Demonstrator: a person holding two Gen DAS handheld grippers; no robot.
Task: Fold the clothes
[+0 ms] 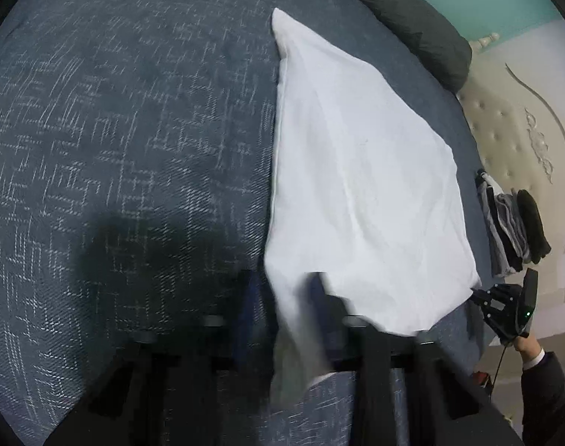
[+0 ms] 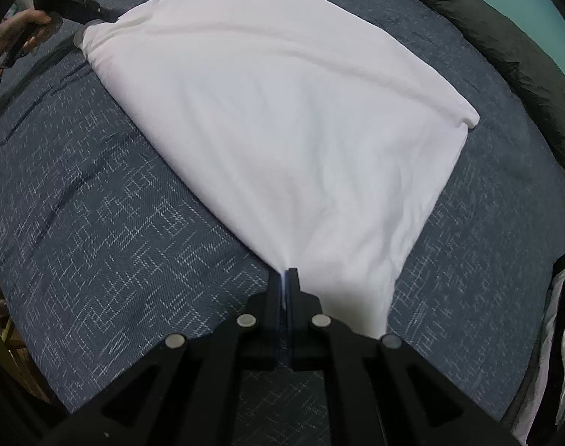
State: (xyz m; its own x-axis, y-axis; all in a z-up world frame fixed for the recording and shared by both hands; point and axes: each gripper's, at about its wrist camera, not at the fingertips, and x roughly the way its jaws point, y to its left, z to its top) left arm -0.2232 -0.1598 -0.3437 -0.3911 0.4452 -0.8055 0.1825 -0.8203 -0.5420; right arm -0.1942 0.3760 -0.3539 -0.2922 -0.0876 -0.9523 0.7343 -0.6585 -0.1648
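Observation:
A white folded garment (image 1: 357, 186) (image 2: 282, 111) lies flat on a blue patterned bed cover (image 1: 134, 148) (image 2: 96, 223). In the left wrist view my left gripper (image 1: 282, 297) is blurred, and the garment's near corner hangs between its fingers, which appear to press on it. From the right wrist view the left gripper (image 2: 104, 18) meets that corner at the far left. My right gripper (image 2: 284, 273) is shut on the opposite corner, and the cloth fans out from its tips. The right gripper (image 1: 475, 293) also shows at the cloth's right corner, held by a hand (image 1: 528, 345).
A long dark bolster (image 1: 412, 18) (image 2: 524, 55) lies along the bed's far edge. A stack of folded dark and grey clothes (image 1: 513, 230) (image 2: 561, 316) sits by the cream tufted headboard (image 1: 524, 130). Blue cover stretches wide to the left of the garment.

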